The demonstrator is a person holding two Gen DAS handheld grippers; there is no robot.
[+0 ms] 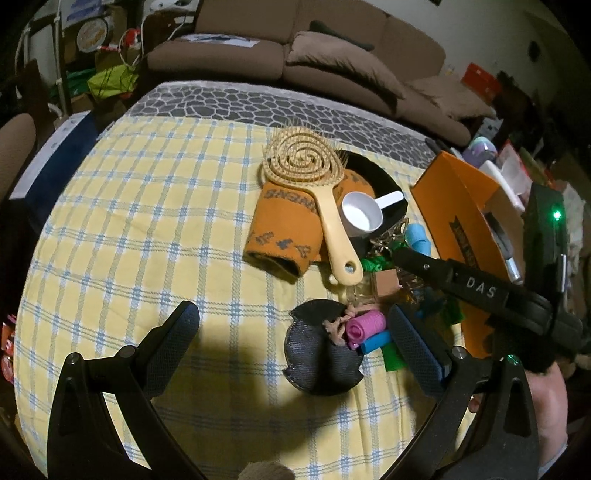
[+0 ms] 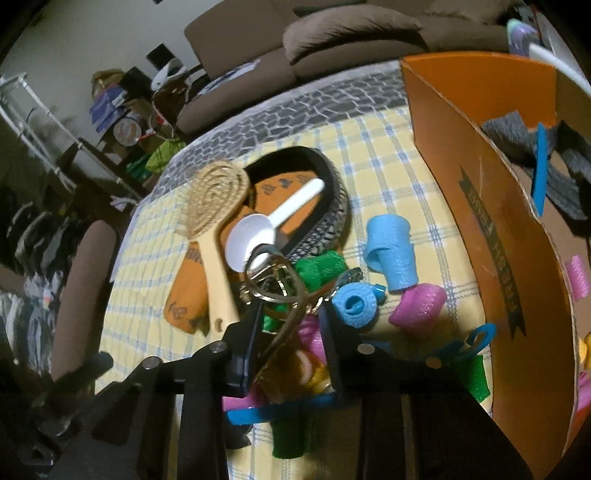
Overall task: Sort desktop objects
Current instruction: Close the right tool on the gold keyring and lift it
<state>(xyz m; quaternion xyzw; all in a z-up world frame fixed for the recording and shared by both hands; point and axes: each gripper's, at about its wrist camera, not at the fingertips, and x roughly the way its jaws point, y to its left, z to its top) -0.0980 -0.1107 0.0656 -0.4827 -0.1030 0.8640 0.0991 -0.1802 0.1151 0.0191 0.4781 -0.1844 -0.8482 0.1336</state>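
The light is dim and warm, with dark corners (fisheye bending). Gripper shadows fall on the checked cloth. The right wrist view is slightly blurred.

Beyond my fingers I see a brown sofa with loose cushions against a pale wall. Left of them, cluttered shelving stands in dim light; the corners are dark.

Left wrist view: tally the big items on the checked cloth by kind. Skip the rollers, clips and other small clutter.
Hairbrush: 1
White scoop: 1
Orange cloth: 1
Black headband: 1
Orange box: 1
Black mesh pad: 1
Total: 6
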